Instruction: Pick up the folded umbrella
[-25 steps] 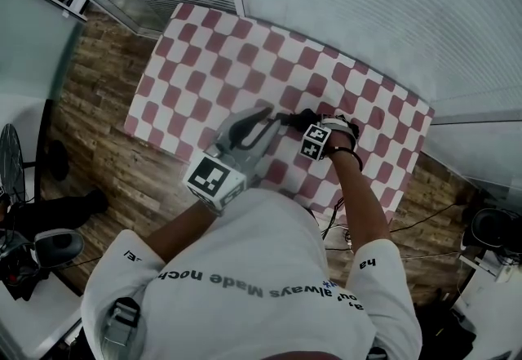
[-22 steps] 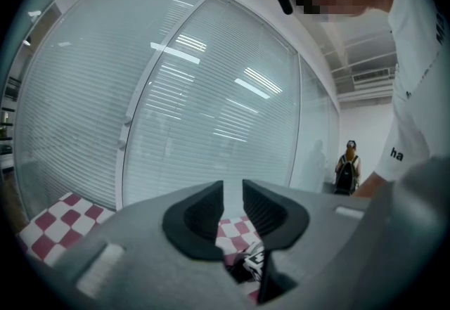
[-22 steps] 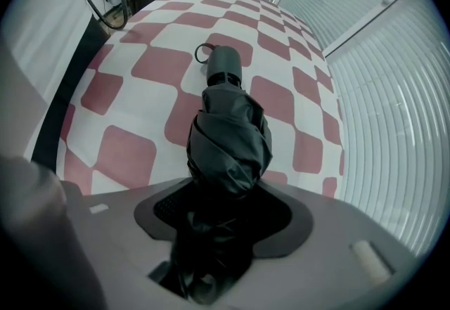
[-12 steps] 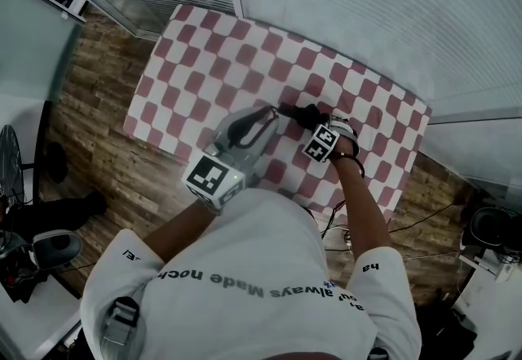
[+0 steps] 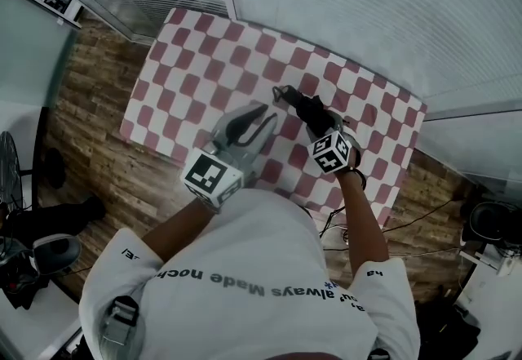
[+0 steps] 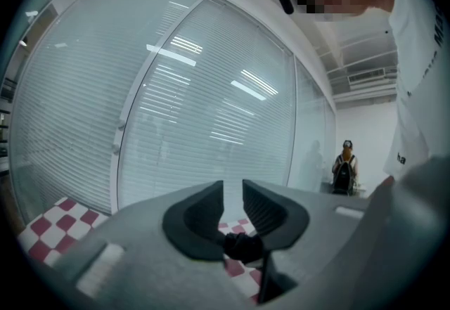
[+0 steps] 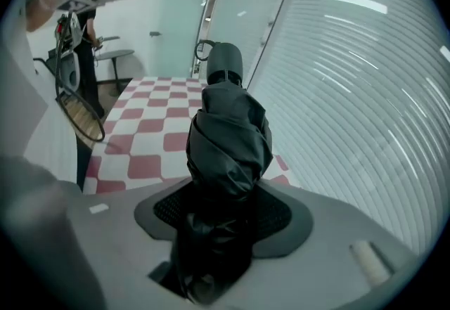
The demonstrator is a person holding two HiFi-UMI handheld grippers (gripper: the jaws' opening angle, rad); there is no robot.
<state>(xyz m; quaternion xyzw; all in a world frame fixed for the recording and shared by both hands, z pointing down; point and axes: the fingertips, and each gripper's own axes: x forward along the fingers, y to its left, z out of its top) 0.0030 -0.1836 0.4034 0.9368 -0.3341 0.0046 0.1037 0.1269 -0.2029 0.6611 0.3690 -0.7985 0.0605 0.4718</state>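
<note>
Black umbrella point(image 5: 298, 103) clamped in jaws of right gripper point(image 5: 318, 122), clear of checked tabletop point(image 5: 204, 56); left gripper point(image 5: 263, 115) jaws parted, holding nothing.

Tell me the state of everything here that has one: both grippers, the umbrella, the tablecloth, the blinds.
umbrella: folded, held clear of the tablecloth.
right gripper: shut on the umbrella.
left gripper: open, jaws a narrow gap apart, nothing gripped.
tablecloth: spread flat.
blinds: lowered, slats shut.
</note>
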